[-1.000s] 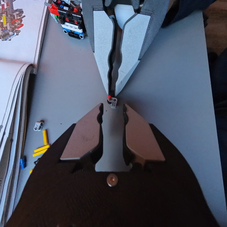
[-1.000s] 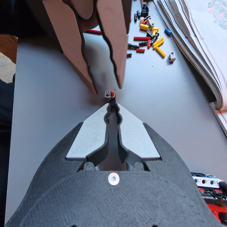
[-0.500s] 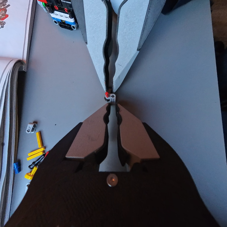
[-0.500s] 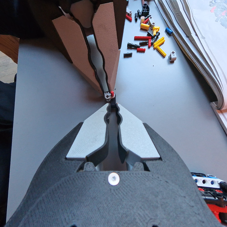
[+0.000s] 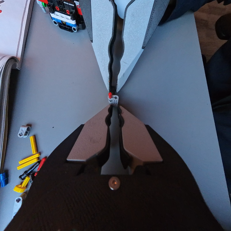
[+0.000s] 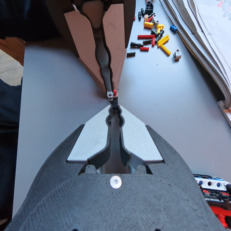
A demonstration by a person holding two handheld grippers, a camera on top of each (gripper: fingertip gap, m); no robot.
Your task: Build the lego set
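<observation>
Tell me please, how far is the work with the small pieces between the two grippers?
Done: a red pin already sits in the small grey connector piece.
In hand: the left gripper clamps the grey piece, and the right gripper clamps a black piece that meets it.
Left: loose yellow rods and other pieces lie unused beside the partly built toy model.

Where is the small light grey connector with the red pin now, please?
The light grey connector sits mid-table in both views, between the two tips: the left hand-held gripper pinches it, and the right hand-held gripper holds the black piece joined to it.
</observation>
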